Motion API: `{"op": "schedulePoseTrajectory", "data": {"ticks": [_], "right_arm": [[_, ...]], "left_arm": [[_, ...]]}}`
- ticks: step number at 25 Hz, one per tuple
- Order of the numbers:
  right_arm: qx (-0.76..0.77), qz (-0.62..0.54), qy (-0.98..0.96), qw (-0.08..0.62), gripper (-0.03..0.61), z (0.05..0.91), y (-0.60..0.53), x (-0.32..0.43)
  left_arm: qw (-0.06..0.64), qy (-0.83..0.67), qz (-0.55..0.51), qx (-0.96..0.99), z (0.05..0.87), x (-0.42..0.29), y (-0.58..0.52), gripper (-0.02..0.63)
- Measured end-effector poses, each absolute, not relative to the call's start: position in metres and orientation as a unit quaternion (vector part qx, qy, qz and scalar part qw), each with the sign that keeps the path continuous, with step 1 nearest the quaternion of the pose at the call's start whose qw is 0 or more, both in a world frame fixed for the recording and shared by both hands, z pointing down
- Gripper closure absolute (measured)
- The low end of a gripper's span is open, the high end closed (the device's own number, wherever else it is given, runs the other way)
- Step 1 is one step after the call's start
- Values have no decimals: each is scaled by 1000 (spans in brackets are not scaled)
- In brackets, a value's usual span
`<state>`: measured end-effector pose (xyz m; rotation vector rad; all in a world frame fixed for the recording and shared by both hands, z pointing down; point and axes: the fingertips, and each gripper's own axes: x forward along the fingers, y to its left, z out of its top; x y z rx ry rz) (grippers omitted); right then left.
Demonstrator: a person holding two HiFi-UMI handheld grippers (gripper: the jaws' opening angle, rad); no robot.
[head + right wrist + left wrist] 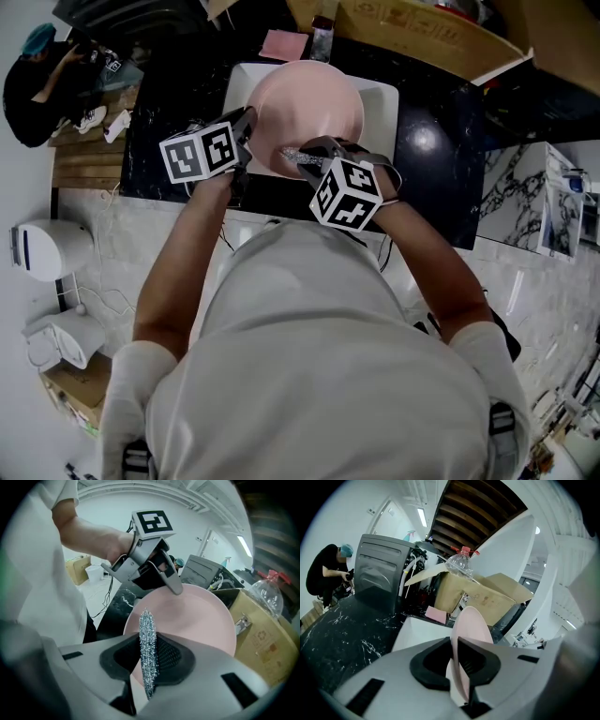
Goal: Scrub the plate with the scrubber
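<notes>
Closest of all is a white shirt (309,375) on the person's back. Two bare arms (178,272) reach out from it toward the sink, and each hand holds a gripper.

On the left side, the left gripper (247,127) has its two fingers squeezed shut on the edge of the plate (314,103). The left gripper view shows the thin pink rim pinched tight between them.

On the right side, the right gripper (302,156) has its fingers pressed together on the scrubber (148,653). The scrubber is a shiny silver wad of wire that sticks out above and below the grip. It sits right by the near edge of the plate, on the inner side. Whether it touches the plate is hard to tell.

The plate is round and pink. It is tipped up, not flat, and it is held over a white sink (382,101). The sink is set in a black counter (441,169) with white streaks.

Past the sink, a flat pink pad (283,44) lies on the counter. Behind it stands a big cardboard box (422,37). A clear bottle (459,563) with a red ring at its neck shows by the box.

Far off to the left, a person (37,80) in dark clothes and a blue-green cap bends over.
</notes>
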<state>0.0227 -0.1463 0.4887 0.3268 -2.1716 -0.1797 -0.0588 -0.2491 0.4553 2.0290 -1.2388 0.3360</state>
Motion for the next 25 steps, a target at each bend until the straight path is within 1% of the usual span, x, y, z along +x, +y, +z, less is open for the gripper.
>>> {"op": "schedulePoseTrajectory", "data": {"ticks": [2, 5, 9, 12, 19, 25], "right_arm": [[132, -60, -886, 441, 502, 484, -147, 22], [173, -40, -893, 412, 502, 464, -171, 30], [234, -56, -885, 398, 502, 439, -206, 46], [272, -74, -874, 397, 502, 427, -229, 54], [314, -88, -858, 398, 502, 422, -259, 56], [288, -118, -851, 423, 502, 436, -253, 39]], "left_arm": [[356, -484, 136, 788, 456, -61, -249, 580], [357, -488, 137, 785, 459, -64, -247, 583], [357, -486, 137, 785, 460, -62, -245, 588], [349, -487, 144, 788, 457, -60, -242, 589], [357, -469, 151, 794, 462, -45, -235, 586], [370, -459, 149, 794, 469, -39, -231, 583]]}}
